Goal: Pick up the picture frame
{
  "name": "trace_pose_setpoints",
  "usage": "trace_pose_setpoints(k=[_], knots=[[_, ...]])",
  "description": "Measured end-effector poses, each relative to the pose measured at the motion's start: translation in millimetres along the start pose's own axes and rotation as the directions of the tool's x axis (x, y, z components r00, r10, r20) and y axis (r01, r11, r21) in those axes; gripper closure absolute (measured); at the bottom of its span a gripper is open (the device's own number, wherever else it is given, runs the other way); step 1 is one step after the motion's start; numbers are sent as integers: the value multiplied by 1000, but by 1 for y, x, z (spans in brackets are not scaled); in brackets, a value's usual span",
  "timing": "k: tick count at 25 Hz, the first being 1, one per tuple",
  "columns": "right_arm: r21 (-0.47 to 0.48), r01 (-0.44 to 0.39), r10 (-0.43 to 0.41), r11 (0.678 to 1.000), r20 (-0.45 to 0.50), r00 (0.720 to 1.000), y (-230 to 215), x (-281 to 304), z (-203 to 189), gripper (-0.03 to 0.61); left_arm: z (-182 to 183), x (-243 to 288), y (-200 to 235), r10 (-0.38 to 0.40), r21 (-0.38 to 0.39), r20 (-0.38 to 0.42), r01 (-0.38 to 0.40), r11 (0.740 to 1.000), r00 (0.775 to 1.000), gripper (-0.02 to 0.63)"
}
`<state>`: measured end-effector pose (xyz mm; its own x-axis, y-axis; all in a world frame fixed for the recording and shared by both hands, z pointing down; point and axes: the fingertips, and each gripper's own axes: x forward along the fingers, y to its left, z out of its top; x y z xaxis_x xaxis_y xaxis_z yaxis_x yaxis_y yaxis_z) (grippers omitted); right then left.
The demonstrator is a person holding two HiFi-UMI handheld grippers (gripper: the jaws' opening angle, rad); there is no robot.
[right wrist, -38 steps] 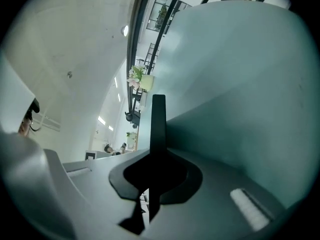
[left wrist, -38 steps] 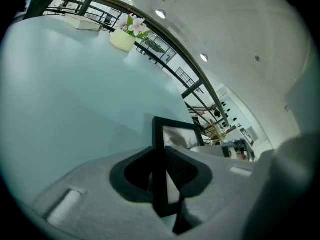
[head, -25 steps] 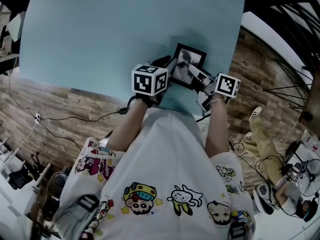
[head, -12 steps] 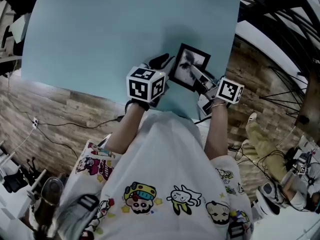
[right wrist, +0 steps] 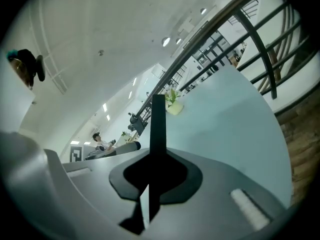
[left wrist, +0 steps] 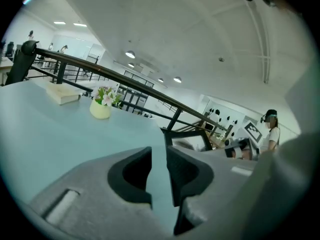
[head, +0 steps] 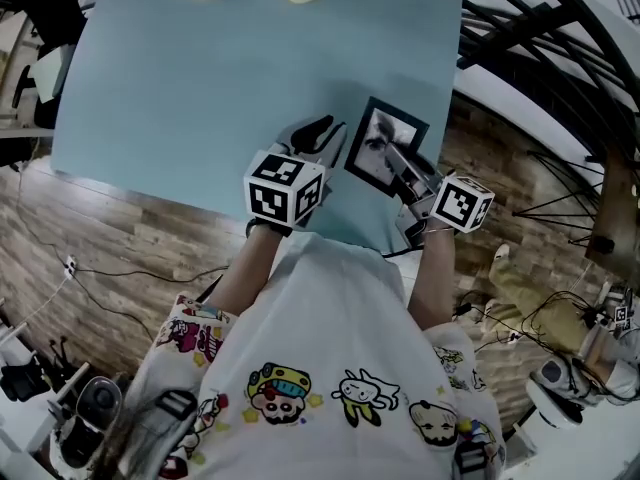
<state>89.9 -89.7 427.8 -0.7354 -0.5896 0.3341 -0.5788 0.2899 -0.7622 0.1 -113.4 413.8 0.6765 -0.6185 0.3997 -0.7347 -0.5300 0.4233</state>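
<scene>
The right gripper (head: 405, 166) has its fingers (right wrist: 215, 184) closed narrowly on the thin edge of the black picture frame (head: 385, 146), holding it over the near right corner of the pale blue table (head: 200, 88); the left gripper (head: 318, 133) sits just beside the frame's left edge, its fingers (left wrist: 190, 171) apart with nothing pressed between them.

Premises: a large open-plan workspace, of the research or office kind. Grounds: a high white ceiling (left wrist: 190, 29) set with round recessed lights (left wrist: 130, 54); a plain pale blue bench (head: 200, 98) with a long black metal railing (head: 520, 25) running past it; wood-plank flooring (head: 120, 218) carrying dark electronic gear (head: 88, 423); further occupants in the distance, a seated person (right wrist: 102, 141) and a standing person (left wrist: 270, 131); a square black-and-white marker board (left wrist: 252, 129) near the latter.
</scene>
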Motion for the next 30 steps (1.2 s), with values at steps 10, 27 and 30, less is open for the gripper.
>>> trace_pose_setpoints(k=[10,27,30], knots=[[-192,76,-52,979,129,990,33,-47,52,555,46,-16,-28,-2,113,91,-8,994,996,523],[-513,397,-236,761,351,906,58,-96,77,555,67,-40,-52,-2,252,139,-34,967,990,581],[-521,411,-241,748,364,900,56,-99,74,555,63,-42,-51,4,259,137,-39,965,991,592]])
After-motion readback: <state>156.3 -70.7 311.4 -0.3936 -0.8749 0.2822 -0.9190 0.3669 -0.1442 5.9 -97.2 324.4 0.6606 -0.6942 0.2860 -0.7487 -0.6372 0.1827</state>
